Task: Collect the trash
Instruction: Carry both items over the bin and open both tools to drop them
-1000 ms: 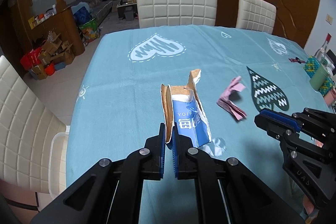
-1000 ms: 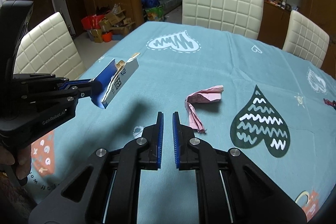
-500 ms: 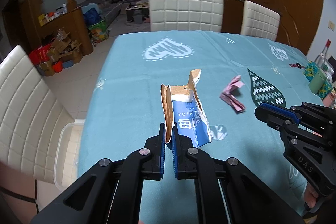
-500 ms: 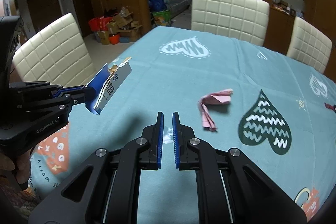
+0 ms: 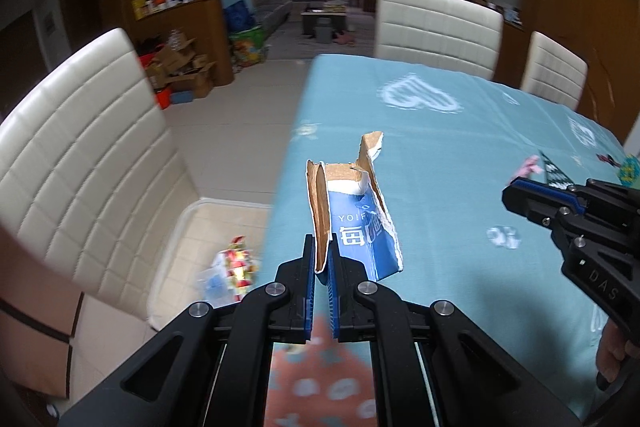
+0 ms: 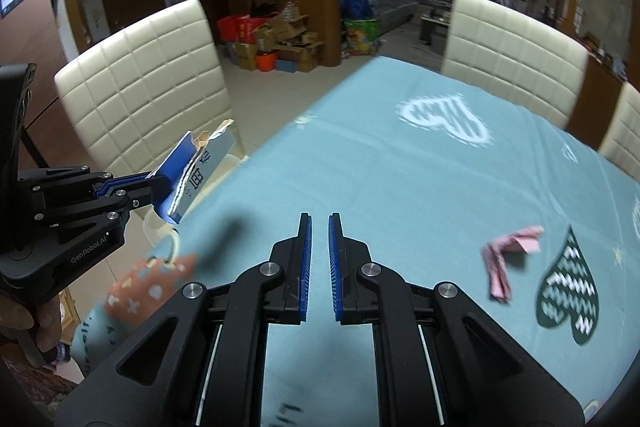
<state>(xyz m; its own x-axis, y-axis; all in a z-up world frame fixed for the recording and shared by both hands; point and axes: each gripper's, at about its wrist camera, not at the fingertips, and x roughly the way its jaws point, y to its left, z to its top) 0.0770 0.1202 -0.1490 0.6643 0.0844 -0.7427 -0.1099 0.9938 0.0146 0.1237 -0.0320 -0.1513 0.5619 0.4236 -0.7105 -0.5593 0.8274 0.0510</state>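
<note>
Torn carton (image 5: 356, 223) pinched edge-on in left gripper (image 5: 321, 267); could slip short of bin (image 5: 176, 251) beside it. Right gripper (image 6: 319, 247) nearly closed, empty.

bare tablecloth (image 6: 400, 195) ahead, chair (image 5: 88, 155) flanking bin (image 5: 192, 227)

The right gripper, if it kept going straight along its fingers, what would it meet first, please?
Probably the bare light-blue tablecloth ahead of the right gripper; the crumpled pink paper lies off to the right. Depth is uncertain.
</note>
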